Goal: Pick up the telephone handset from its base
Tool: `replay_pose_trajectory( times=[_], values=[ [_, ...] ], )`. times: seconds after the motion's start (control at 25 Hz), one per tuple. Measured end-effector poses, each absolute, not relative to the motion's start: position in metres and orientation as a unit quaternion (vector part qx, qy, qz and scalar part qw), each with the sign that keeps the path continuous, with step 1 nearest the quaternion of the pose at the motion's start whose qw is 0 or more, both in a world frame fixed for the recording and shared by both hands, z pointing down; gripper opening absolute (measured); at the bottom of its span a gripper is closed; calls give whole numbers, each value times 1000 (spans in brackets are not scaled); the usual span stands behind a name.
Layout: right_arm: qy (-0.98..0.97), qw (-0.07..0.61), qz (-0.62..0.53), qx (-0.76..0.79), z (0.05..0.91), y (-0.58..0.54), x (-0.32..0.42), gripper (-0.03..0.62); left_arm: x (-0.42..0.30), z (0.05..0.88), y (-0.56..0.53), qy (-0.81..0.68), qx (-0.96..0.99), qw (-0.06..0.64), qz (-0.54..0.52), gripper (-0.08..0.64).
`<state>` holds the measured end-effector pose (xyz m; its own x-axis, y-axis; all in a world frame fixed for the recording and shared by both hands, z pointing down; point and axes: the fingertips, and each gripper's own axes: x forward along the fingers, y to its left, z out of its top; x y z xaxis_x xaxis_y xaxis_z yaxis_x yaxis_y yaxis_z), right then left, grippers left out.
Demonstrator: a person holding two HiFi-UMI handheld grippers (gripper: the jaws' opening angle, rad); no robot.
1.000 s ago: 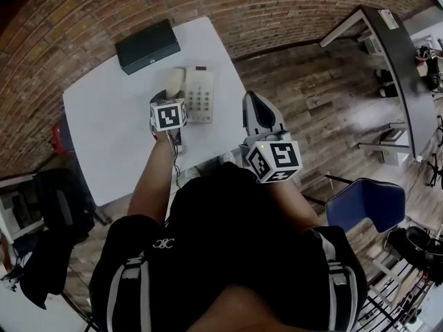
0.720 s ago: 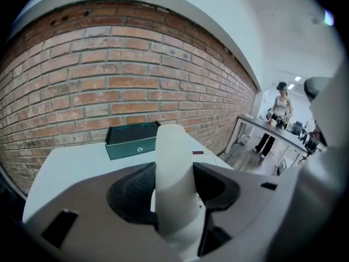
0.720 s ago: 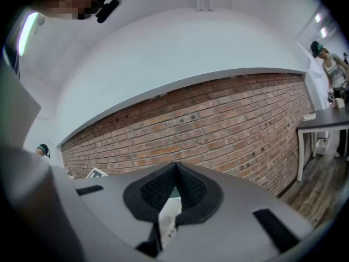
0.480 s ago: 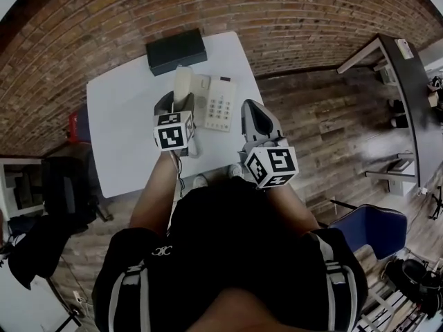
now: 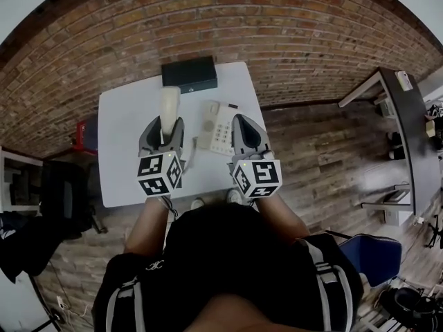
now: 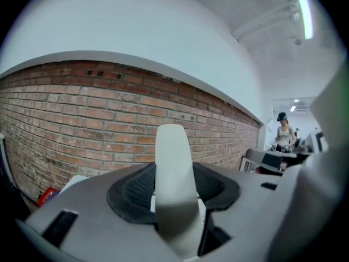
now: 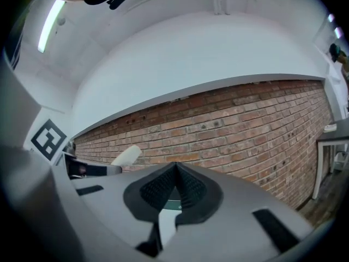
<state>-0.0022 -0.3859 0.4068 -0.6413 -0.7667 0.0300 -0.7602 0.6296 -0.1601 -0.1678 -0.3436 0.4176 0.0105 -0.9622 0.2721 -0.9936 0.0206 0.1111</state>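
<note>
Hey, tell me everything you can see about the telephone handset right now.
The handset is a smooth cream-white bar, plastic by its look, with a rounded far end. It is off the telephone base and clamped between the jaws of the left gripper, whose dark ribbed pads press on its two sides. It sticks out past the jaws over the white table, left of the base, pointing towards the brick wall. Its near end is hidden inside the gripper.

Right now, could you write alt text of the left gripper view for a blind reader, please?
The left tool is shut on a cream telephone handset that juts out past its pads. Behind stands a brick wall.
</note>
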Motion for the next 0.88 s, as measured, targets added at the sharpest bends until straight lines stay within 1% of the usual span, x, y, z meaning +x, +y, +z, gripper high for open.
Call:
replay_pose_trajectory(
  times=[0.28,0.72,0.88],
  values=[
    [911,19,-75,-406,405,-385,-23,-3,-181,393,-308,-718,685,127,14,210],
    [914,19,-75,-399,406,-388,-33,-2,-175,382,-306,-711,693,120,5,210],
    [912,19,-80,-402,409,-389,-31,-2,-177,393,-309,-710,691,132,10,210]
  ],
)
